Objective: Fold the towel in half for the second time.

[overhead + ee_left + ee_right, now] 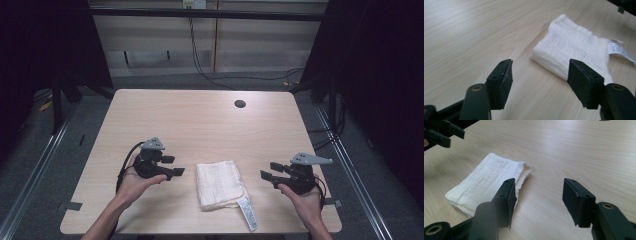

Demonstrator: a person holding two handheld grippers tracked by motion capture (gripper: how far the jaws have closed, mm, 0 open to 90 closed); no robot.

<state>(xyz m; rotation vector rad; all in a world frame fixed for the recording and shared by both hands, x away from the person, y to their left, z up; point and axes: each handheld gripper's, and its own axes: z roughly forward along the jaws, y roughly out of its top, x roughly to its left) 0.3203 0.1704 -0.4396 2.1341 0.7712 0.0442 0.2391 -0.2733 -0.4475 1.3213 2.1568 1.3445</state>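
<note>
Between my two grippers, low in the middle of the high view, lies the folded white cloth (218, 183), flat on the table (200, 120). My left gripper (171, 166) sits at lower left, jaws spread wide, holding nothing and touching nothing; my right gripper (270, 171) at lower right is equally wide and empty. I judge the cloth light, soft and floppy; I would pinch a layered corner or edge. Its label (248, 214) trails toward the near edge.

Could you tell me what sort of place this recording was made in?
Probably a lab recording station: a bare wooden table ringed by dark curtains, cables trailing over grey carpet, and only a folded white cloth between the two handheld grippers.
</note>
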